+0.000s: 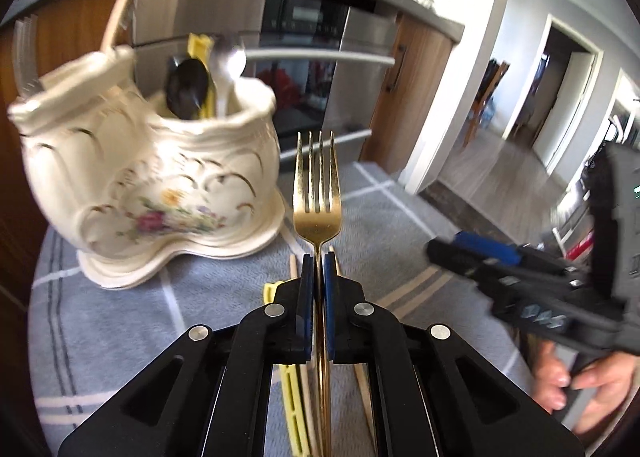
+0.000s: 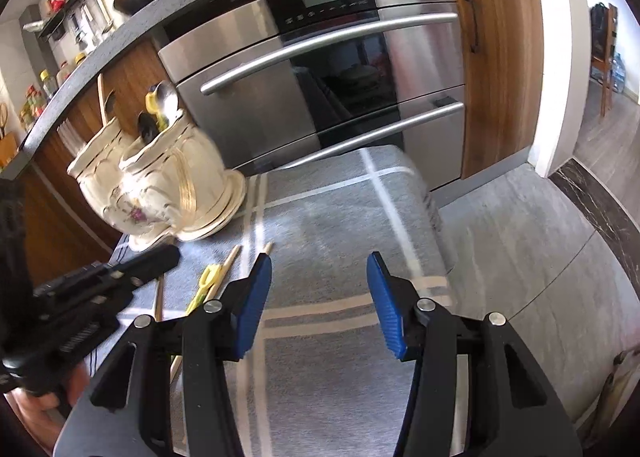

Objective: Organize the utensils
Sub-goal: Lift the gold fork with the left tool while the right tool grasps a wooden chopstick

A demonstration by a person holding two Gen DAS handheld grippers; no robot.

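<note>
The left tool (image 1: 319, 277) is clamped shut on the neck of a gold fork (image 1: 317, 193), its blue pads (image 1: 307, 281) pressing the thin stem from both sides just below the head. The fork's long axis runs straight out along the tool's own line, tines pointing forward and away, handle passing back between the jaws toward the camera.

Ahead of the tines and off to the tool's left stands the cream flowered holder (image 1: 160, 177) on the grey checked surface (image 1: 120, 337), with a black spoon (image 1: 188, 91), a silver spoon (image 1: 229, 61) and a yellow piece already upright in it. Its mouth sits higher than the fork's head, so I judge the fork has to travel up and leftward, then tip to drop in; the left tool is plainly the nearer one.

Beneath the tool, chopsticks (image 2: 226, 267) and a yellow utensil (image 2: 206, 281) lie on the surface, not yet sorted.

The right tool (image 2: 316, 297) hangs to the right, jaws apart, with nothing between them.
</note>
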